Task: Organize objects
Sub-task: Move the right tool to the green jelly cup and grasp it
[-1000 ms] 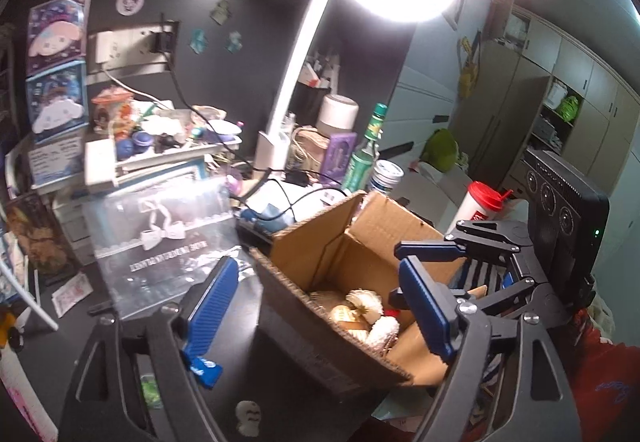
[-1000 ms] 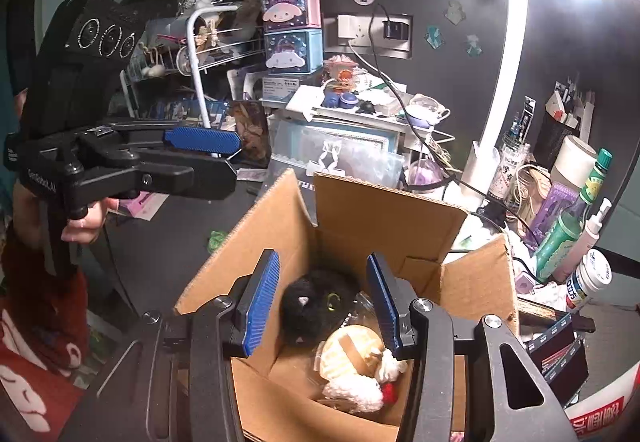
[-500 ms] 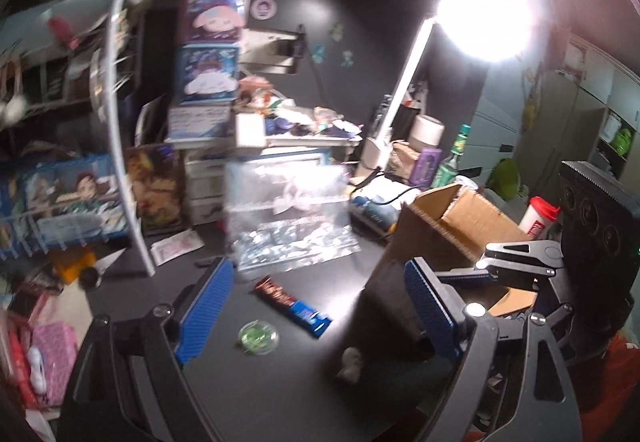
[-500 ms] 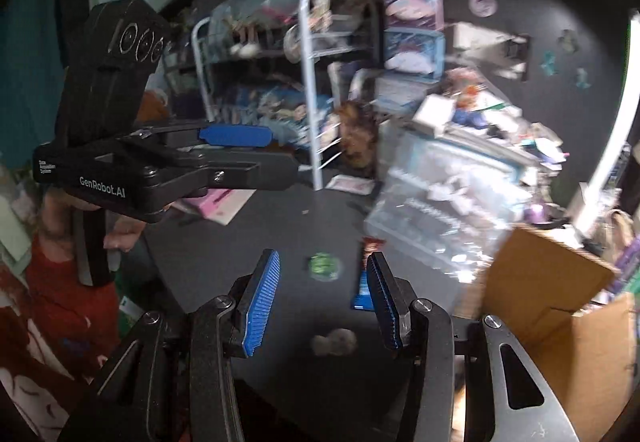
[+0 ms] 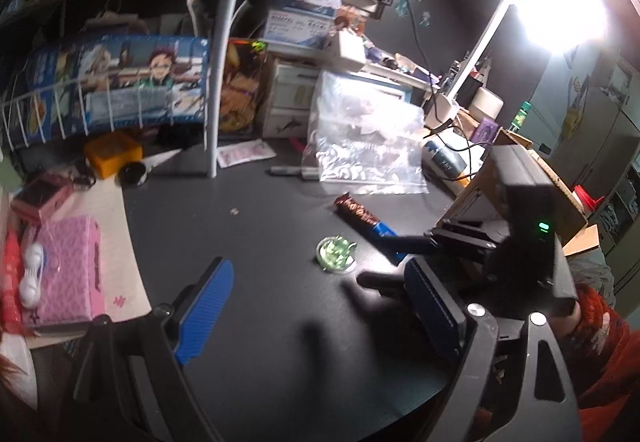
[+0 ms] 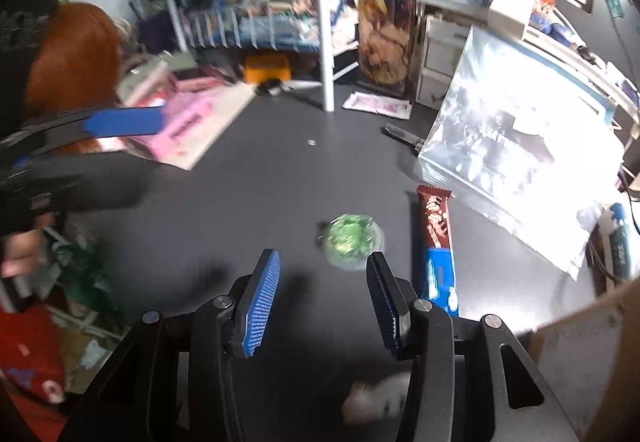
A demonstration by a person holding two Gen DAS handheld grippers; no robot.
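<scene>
Lying on the dark counter (image 6: 248, 186) just ahead of the right tongs (image 6: 320, 294), whose jaws stand apart and empty, the green wrapped sweet (image 6: 352, 242) looks light, crinkly and probably slippery; grip across its round middle. Left tongs (image 5: 320, 306) hover apart too, beside the chocolate bar (image 6: 436, 238).
</scene>
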